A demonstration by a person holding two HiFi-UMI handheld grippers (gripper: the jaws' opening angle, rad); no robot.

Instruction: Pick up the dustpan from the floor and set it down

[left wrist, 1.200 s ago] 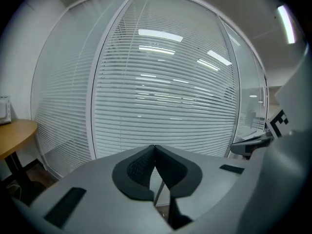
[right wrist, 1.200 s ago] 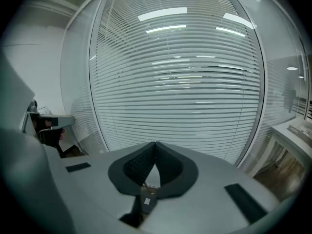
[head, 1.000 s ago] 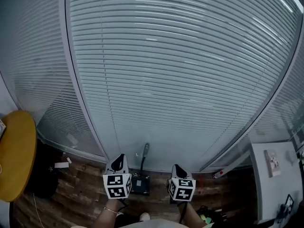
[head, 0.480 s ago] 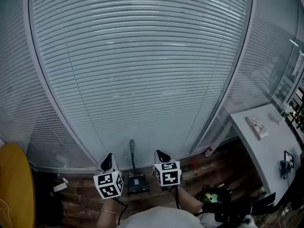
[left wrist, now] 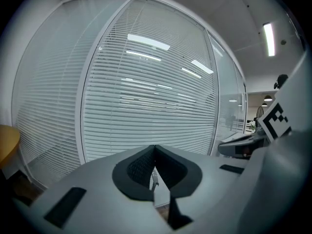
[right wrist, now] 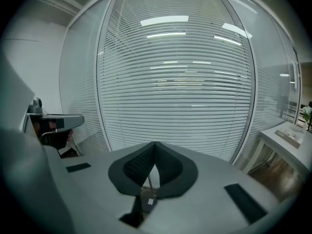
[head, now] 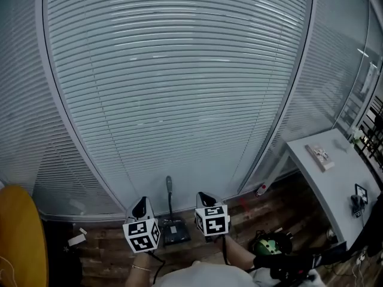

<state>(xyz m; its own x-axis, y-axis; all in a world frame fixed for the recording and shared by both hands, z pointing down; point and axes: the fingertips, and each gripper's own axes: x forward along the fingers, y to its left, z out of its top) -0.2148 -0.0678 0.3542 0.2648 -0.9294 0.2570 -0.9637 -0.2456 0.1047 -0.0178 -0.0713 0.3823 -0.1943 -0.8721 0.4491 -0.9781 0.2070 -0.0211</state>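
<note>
I see the dark plastic dustpan (head: 175, 231), its long handle upright, standing on the wooden floor (head: 108, 253) against the white slatted blinds (head: 179, 100), between my claws. My left claw (head: 140, 207) and right claw (head: 205, 198) are both closed, holding nothing.

I see the dustpan (head: 175, 232) on the floor (head: 102, 249) between my left gripper (head: 139, 207) and right gripper (head: 205, 198), just ahead of both jaws, before the blinds (head: 179, 88); a desk (head: 329, 190) lies well right.

Left claw (head: 139, 205), right claw (head: 204, 197) both closed, side by side, angled down.
</note>
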